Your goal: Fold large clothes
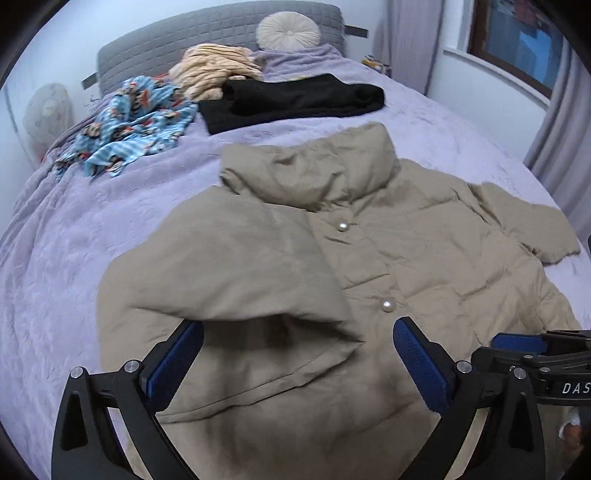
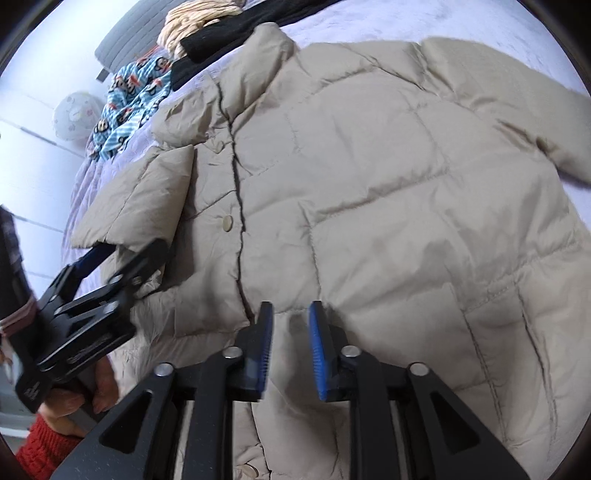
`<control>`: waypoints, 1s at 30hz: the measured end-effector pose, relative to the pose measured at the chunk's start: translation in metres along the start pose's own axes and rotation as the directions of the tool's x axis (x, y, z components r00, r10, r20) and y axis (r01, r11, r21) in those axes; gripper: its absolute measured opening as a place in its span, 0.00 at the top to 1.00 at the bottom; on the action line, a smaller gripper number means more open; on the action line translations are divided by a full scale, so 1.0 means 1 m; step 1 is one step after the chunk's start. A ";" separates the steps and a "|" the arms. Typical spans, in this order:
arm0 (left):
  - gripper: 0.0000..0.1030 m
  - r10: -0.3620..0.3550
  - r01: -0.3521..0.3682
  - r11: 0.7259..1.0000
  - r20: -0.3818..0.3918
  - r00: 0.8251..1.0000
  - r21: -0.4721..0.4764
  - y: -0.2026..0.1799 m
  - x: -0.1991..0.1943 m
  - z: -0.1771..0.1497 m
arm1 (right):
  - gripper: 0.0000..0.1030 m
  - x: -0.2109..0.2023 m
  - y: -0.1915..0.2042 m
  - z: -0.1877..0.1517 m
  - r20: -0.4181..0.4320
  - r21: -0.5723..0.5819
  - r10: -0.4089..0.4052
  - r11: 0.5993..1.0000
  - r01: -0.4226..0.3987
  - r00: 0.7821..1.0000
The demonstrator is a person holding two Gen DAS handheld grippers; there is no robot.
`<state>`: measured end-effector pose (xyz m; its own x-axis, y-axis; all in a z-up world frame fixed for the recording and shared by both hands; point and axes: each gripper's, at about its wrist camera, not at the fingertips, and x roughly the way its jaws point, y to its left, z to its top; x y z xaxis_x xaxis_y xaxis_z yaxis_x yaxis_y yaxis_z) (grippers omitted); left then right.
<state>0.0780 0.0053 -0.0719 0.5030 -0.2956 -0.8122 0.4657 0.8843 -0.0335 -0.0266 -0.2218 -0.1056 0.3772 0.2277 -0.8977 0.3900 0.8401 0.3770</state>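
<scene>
A beige quilted puffer jacket (image 1: 369,258) with pearl buttons lies front-up on the lilac bed, collar toward the headboard. Its left sleeve (image 1: 240,266) is folded in over the chest. My left gripper (image 1: 295,354) is wide open, its blue pads either side of the sleeve cuff, not clamping it. It also shows in the right wrist view (image 2: 125,258) at the cuff. My right gripper (image 2: 291,332) hovers low over the jacket (image 2: 369,184) front near the placket, jaws narrowly apart and empty. The right gripper shows at the edge of the left wrist view (image 1: 517,343).
A black folded garment (image 1: 295,99), a cream striped blanket (image 1: 214,70), a blue patterned cloth (image 1: 129,125) and a round cushion (image 1: 288,31) lie near the grey headboard. Lilac bedspread (image 1: 74,240) lies bare on the left. Curtains and a window stand at right.
</scene>
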 end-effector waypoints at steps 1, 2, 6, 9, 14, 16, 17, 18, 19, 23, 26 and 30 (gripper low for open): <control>0.00 0.017 -0.016 0.999 0.014 1.000 -0.044 0.019 -0.008 -0.002 | 0.39 -0.002 0.006 0.001 0.006 -0.024 -0.011 1.000 0.011 1.000; 0.00 0.026 -0.024 0.996 0.018 1.000 -0.083 0.040 -0.011 -0.001 | 0.29 -0.006 0.015 0.002 0.025 -0.062 -0.022 0.998 0.024 0.999; 0.00 0.132 -0.141 0.949 -0.050 0.990 -0.280 0.124 -0.002 -0.013 | 0.29 -0.008 0.067 0.009 0.097 -0.263 -0.068 0.960 0.091 0.993; 0.00 0.149 -0.195 0.899 -0.146 0.978 -0.392 0.161 0.021 -0.032 | 0.27 0.005 0.120 0.007 0.155 -0.447 -0.120 0.877 0.178 0.981; 0.00 0.169 -0.240 0.895 -0.213 0.962 -0.377 0.170 0.055 -0.052 | 0.27 0.046 0.200 -0.007 0.242 -0.680 -0.168 0.673 0.291 0.955; 0.00 0.159 -0.235 0.890 -0.218 0.963 -0.390 0.173 0.063 -0.056 | 0.26 0.062 0.224 -0.011 0.262 -0.732 -0.163 0.608 0.306 0.951; 0.00 0.154 -0.233 0.887 -0.219 0.963 -0.400 0.174 0.065 -0.058 | 0.24 0.073 0.233 -0.011 0.271 -0.751 -0.168 0.578 0.318 0.948; 0.00 0.149 -0.231 0.883 -0.222 0.964 -0.410 0.175 0.066 -0.058 | 0.23 0.084 0.238 -0.009 0.273 -0.760 -0.182 0.561 0.328 0.944; 0.00 0.146 -0.229 0.880 -0.223 0.964 -0.416 0.175 0.067 -0.058 | 0.23 0.093 0.242 -0.010 0.272 -0.763 -0.182 0.557 0.327 0.945; 0.00 0.142 -0.224 0.883 -0.221 0.965 -0.413 0.176 0.069 -0.058 | 0.23 0.123 0.235 0.001 0.245 -0.721 -0.256 0.598 0.352 0.935; 0.00 0.141 -0.224 0.884 -0.223 0.965 -0.411 0.178 0.070 -0.058 | 0.41 0.108 0.219 0.010 0.264 -0.635 -0.243 0.684 0.358 0.933; 0.00 0.152 -0.234 0.886 -0.226 0.962 -0.401 0.172 0.067 -0.059 | 0.44 0.084 0.182 0.033 0.279 -0.500 -0.259 0.783 0.370 0.925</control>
<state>0.1491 0.1592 -0.1663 0.3905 -0.0684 -0.9180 0.0028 0.9973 -0.0731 0.1035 -0.0659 -0.1049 0.4821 -0.1447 -0.8641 0.0252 0.9881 -0.1515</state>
